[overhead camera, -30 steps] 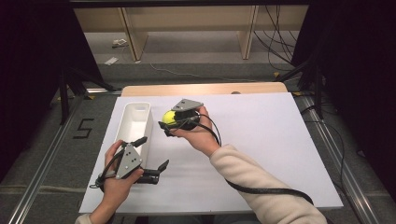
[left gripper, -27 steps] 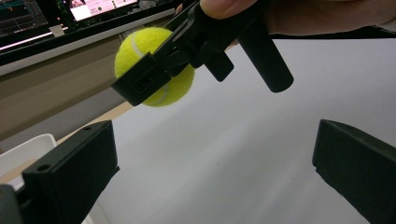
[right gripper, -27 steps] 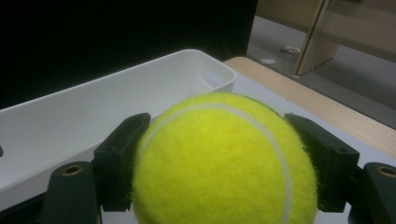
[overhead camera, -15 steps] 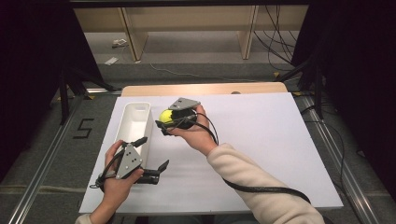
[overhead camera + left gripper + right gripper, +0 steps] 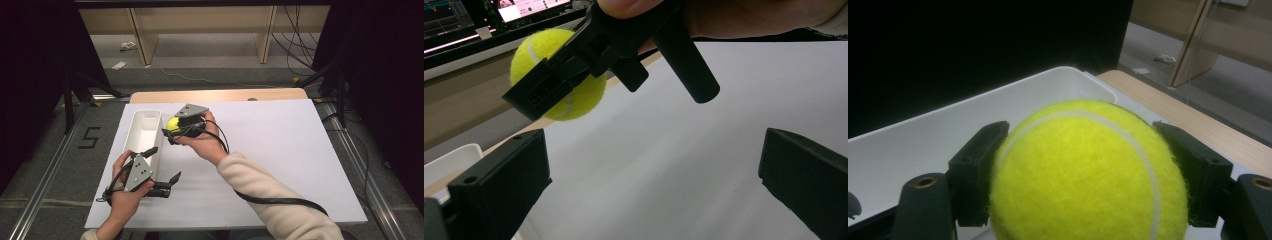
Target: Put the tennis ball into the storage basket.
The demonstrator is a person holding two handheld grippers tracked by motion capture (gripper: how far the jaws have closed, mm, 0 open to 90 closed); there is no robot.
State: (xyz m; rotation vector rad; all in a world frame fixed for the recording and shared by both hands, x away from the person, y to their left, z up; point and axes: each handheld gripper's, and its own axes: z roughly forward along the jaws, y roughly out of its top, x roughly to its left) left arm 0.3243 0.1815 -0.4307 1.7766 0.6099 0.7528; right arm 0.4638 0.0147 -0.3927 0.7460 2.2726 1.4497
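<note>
One fuzzy yellow tennis ball (image 5: 173, 124), pinched between the right gripper (image 5: 176, 129) jaws, has drifted leftward off the white surface (image 5: 280, 150) to the long white plastic bin's (image 5: 142, 135) rim, so a drop seems near. Left gripper (image 5: 162, 170) rests, jaws spread.

A bin (image 5: 142, 134) lies on the left of the table (image 5: 300, 150). Just right of it, the right gripper (image 5: 172, 127) holds a ball (image 5: 173, 124); the left gripper (image 5: 162, 172) sits nearer, before the bin.
</note>
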